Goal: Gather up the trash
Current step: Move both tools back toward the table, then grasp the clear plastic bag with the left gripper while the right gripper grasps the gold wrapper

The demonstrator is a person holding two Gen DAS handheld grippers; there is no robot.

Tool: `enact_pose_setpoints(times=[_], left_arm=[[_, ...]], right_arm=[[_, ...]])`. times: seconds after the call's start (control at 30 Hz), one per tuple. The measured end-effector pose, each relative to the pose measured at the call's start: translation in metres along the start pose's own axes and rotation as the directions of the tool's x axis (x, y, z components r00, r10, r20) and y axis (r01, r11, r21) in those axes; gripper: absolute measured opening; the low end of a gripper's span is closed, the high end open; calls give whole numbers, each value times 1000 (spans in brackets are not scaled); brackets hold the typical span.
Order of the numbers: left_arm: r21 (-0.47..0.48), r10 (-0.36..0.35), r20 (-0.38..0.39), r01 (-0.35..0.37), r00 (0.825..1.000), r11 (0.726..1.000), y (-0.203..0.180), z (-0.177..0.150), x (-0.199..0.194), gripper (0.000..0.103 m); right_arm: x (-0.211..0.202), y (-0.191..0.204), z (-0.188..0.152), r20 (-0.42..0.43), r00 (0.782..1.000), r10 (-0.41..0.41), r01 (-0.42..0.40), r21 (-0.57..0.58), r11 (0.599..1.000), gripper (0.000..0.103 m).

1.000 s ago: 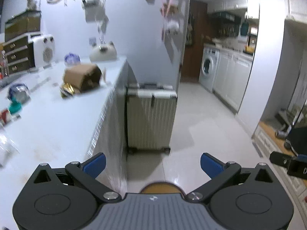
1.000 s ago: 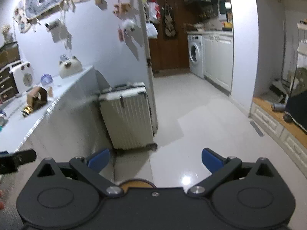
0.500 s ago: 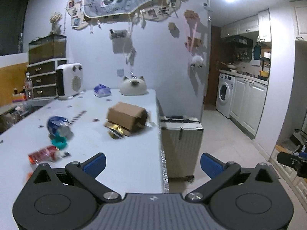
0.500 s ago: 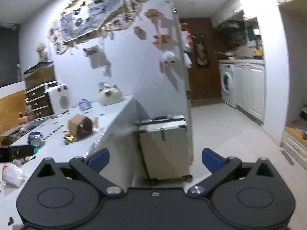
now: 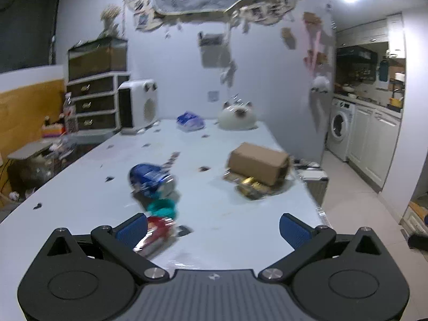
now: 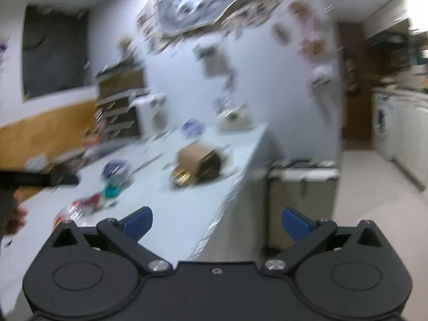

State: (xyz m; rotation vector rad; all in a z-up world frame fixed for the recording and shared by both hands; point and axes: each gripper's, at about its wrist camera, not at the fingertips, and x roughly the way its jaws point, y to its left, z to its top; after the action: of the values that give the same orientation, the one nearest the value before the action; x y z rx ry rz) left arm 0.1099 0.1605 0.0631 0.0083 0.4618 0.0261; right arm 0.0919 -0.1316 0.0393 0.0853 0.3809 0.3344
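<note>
Trash lies on a white table (image 5: 240, 224): a red crumpled wrapper (image 5: 155, 234), a teal cup (image 5: 161, 207), a blue crushed can or bag (image 5: 151, 179), a gold wrapper (image 5: 250, 186) and a brown cardboard box (image 5: 258, 163). My left gripper (image 5: 214, 230) is open and empty over the table's near end, its left finger just beside the red wrapper. My right gripper (image 6: 215, 220) is open and empty, near the table's right edge. The blurred right wrist view shows the box (image 6: 200, 160), the teal cup (image 6: 112, 190) and the red wrapper (image 6: 85, 204).
A white heater (image 5: 139, 105), a drawer unit (image 5: 93, 99), a blue packet (image 5: 190, 120) and a cat-shaped white object (image 5: 236, 116) stand at the table's far end. A suitcase (image 6: 302, 200) stands on the floor right of the table. A washing machine (image 5: 339, 128) and kitchen cabinets are far right.
Both grippers have swung left and up from the floor and suitcase toward the table top. The trash has come closer in the left view. Both stay open.
</note>
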Motion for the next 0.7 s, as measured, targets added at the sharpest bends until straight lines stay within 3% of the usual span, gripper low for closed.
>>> enact_pose_setpoints(times=[0.23, 0.33, 0.43, 0.7], left_arm=[[-89, -97, -123, 86, 988, 992, 61, -14, 35, 103], [-142, -186, -136, 167, 973, 976, 79, -25, 40, 103], [-205, -324, -140, 293, 936, 934, 91, -35, 37, 103], [-183, -489, -159, 461, 857, 868, 81, -60, 6, 103]], right_arm=[[32, 71, -10, -106, 980, 171, -181, -85, 980, 103], [41, 102, -17, -142, 963, 228, -248, -144, 958, 103], [49, 119, -20, -168, 952, 257, -283, -157, 946, 103], [72, 110, -13, -171, 965, 199, -217, -94, 972, 103]])
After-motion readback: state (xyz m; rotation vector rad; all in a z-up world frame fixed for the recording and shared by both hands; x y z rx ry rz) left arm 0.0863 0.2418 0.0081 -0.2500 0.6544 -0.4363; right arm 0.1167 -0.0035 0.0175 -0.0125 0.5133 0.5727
